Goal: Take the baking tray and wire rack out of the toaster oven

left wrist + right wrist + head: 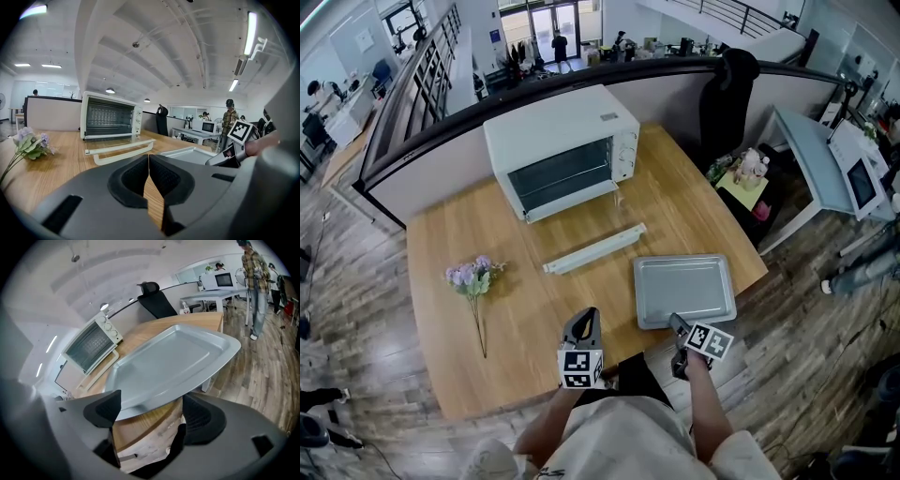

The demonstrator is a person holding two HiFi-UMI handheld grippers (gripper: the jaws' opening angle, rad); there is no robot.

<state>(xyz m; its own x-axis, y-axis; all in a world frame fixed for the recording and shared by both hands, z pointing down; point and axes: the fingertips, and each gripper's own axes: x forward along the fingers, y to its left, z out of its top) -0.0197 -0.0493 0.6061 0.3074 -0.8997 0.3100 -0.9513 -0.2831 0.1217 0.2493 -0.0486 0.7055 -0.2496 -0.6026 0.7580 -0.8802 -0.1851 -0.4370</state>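
Note:
The white toaster oven [562, 150] stands at the back of the wooden table [516, 309], its glass door [595, 249] folded down flat. Thin wires show inside the cavity [105, 112] in the left gripper view; I cannot tell the rack apart. The grey baking tray [684, 289] lies flat on the table at the front right. My right gripper [677, 323] is at the tray's near rim, open, with the rim [154, 401] between its wide-apart pads. My left gripper [586, 319] hovers over the table's front edge, shut and holding nothing, pointing at the oven [110, 116].
A bunch of purple flowers [472, 278] lies on the table's left part. A black office chair [727, 94] stands behind the table's right corner, with a side desk and microwave [862, 178] beyond. A person [255, 277] stands on the wooden floor to the right.

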